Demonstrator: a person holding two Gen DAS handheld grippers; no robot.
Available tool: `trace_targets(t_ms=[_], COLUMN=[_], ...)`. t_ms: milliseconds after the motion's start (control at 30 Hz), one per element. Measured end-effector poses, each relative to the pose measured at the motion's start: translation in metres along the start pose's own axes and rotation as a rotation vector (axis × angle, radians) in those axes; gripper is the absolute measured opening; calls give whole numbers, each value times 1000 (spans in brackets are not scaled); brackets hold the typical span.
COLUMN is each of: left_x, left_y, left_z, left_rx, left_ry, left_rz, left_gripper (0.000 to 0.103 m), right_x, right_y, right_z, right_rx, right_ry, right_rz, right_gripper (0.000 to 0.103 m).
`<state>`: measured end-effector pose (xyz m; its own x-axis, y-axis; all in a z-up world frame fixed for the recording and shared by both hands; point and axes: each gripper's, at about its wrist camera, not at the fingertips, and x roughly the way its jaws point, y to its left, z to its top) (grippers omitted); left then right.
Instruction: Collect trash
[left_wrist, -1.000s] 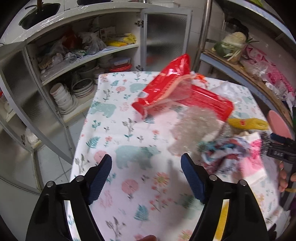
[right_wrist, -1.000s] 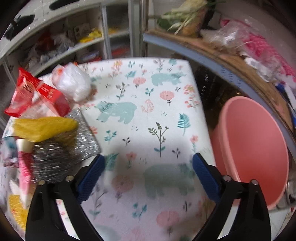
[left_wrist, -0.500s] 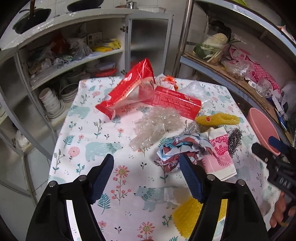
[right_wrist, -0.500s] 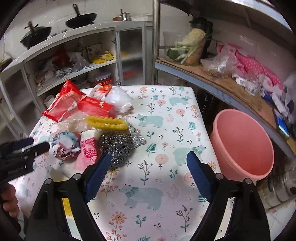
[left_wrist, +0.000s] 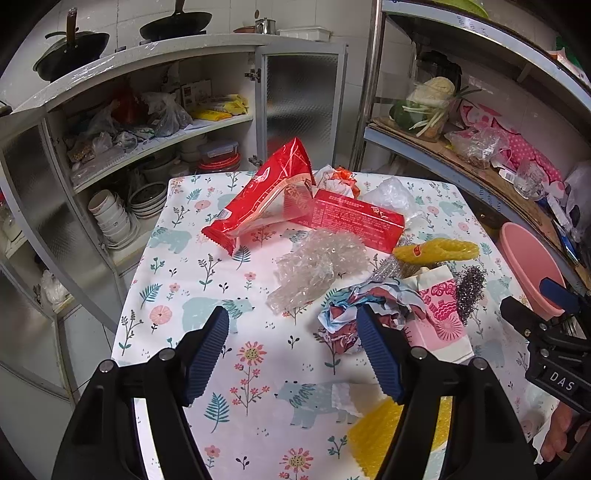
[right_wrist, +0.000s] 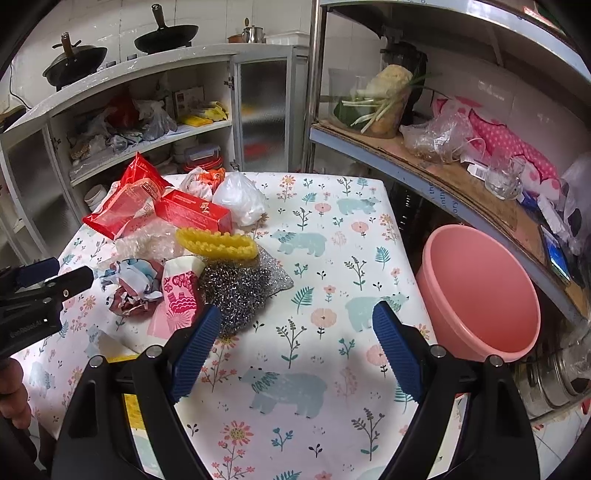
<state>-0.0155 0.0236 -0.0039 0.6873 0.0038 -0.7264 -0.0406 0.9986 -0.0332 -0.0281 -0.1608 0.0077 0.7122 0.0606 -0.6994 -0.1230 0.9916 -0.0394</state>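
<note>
Both jaws gape empty as the left gripper (left_wrist: 291, 350) hangs nearer the crumpled wrapper (left_wrist: 364, 306), pink tub (right_wrist: 484, 291) beyond it.

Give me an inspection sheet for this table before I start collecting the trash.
Surface: table under a floral bear-print cloth.
Job's things: red wrapper, red box, bubble wrap, crumpled paper, steel wool, yellow foam net, white bag; pink bucket beside the table.
Clutter: nothing seen.
Grippers: left gripper and right gripper, jaws open, empty.
Cables: nothing seen.
Surroundings: open cupboard holding bowls; loaded shelf.
</note>
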Motion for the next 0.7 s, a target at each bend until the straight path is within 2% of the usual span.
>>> trace_targets(t_ms=[700], left_x=[2], left_y=[-1], left_z=[-1], left_rx=[4], left_ry=[4], left_rz=[-7], left_gripper=[71], right_x=[0], right_y=[-3], right_z=[1], right_rx=[17], right_ry=[-2], right_rz=[-3], right_gripper=[85])
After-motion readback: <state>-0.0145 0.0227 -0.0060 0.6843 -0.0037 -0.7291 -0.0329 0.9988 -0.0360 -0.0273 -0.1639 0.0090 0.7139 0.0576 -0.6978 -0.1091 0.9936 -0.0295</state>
